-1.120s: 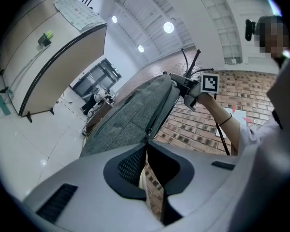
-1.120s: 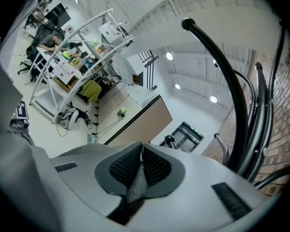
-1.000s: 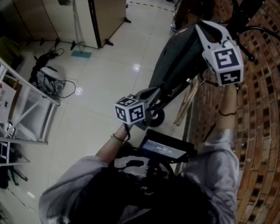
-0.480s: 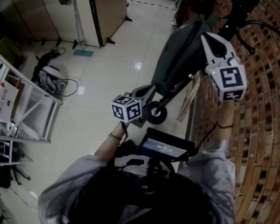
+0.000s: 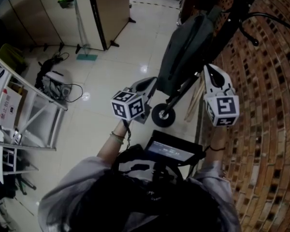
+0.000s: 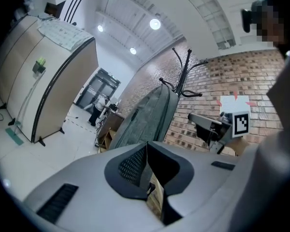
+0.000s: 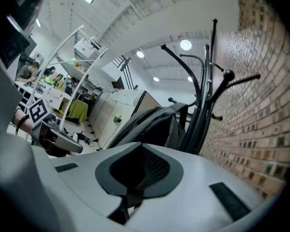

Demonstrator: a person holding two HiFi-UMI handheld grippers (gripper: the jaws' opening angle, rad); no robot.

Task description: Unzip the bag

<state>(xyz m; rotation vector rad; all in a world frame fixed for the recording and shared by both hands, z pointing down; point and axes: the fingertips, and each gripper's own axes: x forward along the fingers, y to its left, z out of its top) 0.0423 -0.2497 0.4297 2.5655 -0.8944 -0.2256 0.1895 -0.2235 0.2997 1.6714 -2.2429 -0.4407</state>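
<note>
The grey-green bag (image 5: 188,47) hangs closed-side out on a black coat stand (image 5: 241,8) by the brick wall. It also shows ahead of both jaws, as the bag (image 6: 145,115) in the left gripper view and the bag (image 7: 154,122) in the right gripper view. My left gripper (image 5: 150,82) is below and left of the bag's lower end, shut, with nothing in it. My right gripper (image 5: 210,69) hangs to the right of the bag's bottom, clear of it. Its jaws are closing and have all but met, with nothing between them.
A black wheel on a rod (image 5: 163,115) sits on the floor under the bag, with wooden sticks (image 5: 195,100) leaning beside it. The brick wall (image 5: 270,105) fills the right. Folding partitions (image 5: 63,13) stand at the back left, and a white metal rack (image 5: 29,115) at the left.
Both grippers have drawn back and down from the bag. The right one has left the bag's upper part and dropped beside its bottom; the left has moved slightly left.
</note>
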